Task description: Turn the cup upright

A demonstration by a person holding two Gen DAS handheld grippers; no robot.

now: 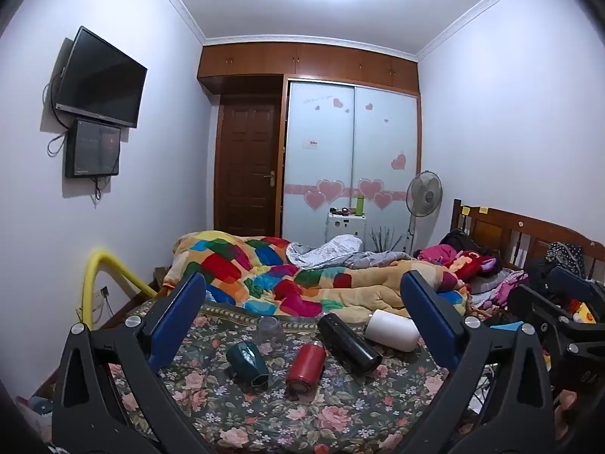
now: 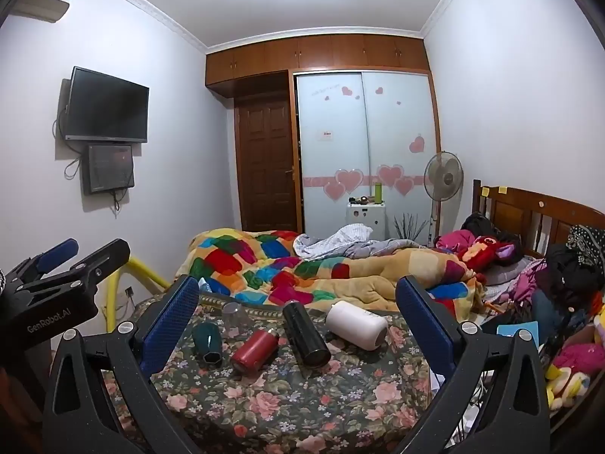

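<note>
Both the left tool (image 1: 302,295) and the right tool (image 2: 297,297) hover spread wide and empty above the bed (image 2: 302,397), where green (image 2: 207,342), red (image 2: 254,349), black (image 2: 306,335) and white cups (image 2: 356,324) all lie untouched on their sides.

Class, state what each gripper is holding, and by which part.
Nothing is held. The left gripper and right gripper are both open above the floral bedspread.
</note>
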